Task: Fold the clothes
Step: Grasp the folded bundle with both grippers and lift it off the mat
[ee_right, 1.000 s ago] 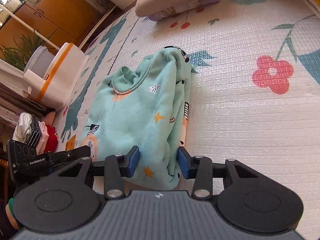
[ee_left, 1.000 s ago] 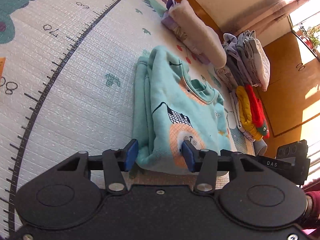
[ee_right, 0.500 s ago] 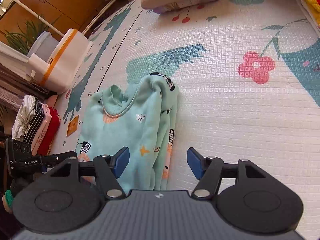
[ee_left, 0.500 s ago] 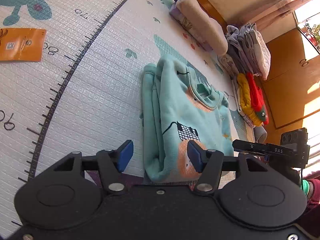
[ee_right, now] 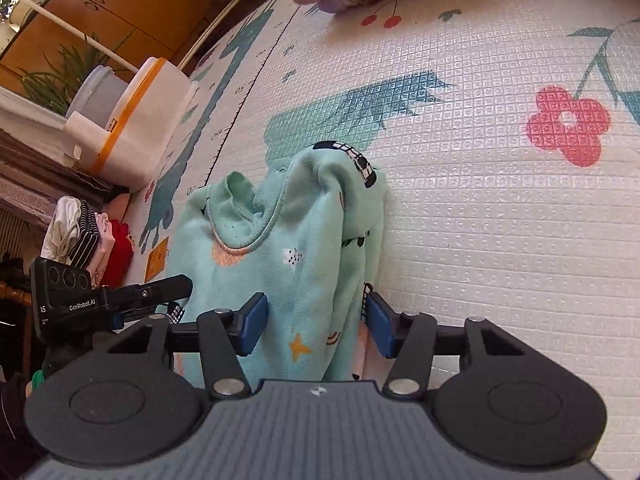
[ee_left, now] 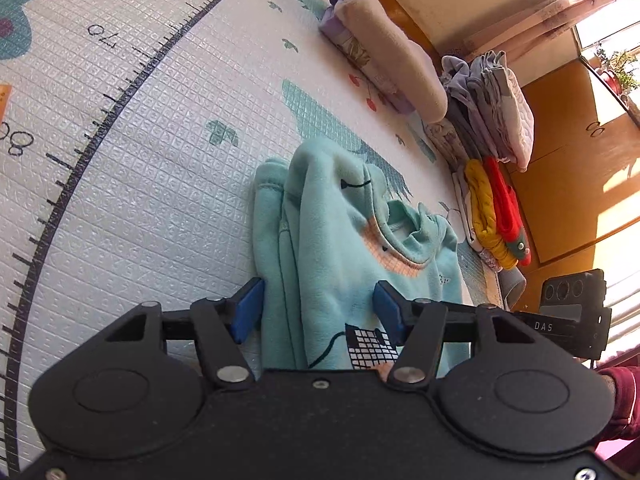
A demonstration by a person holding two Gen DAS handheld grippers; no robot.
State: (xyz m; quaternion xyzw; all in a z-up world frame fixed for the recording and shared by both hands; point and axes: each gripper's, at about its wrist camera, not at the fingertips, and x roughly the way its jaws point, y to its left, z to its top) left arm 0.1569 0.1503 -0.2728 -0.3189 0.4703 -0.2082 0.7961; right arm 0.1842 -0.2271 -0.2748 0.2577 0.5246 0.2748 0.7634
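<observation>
A mint-green sweatshirt with cartoon prints lies folded lengthwise into a long strip on the play mat. Its collar end points away from me. My left gripper is open and straddles the strip's left side, with fabric filling the gap between the blue pads. In the right wrist view the same sweatshirt runs between the pads of my right gripper, which is open around its right side. Each gripper shows at the edge of the other's view. The near end of the sweatshirt is hidden under the gripper bodies.
A beige folded bundle and piles of folded clothes, including yellow and red ones, line the mat's far edge. A white bin with orange trim and more stacked clothes stand at the left. A maroon sleeve shows.
A second ago both grippers pinched the sweatshirt's near end, then opened wide. Now both have slid forward along the strip, and the right jaws have narrowed somewhat around the fabric.
</observation>
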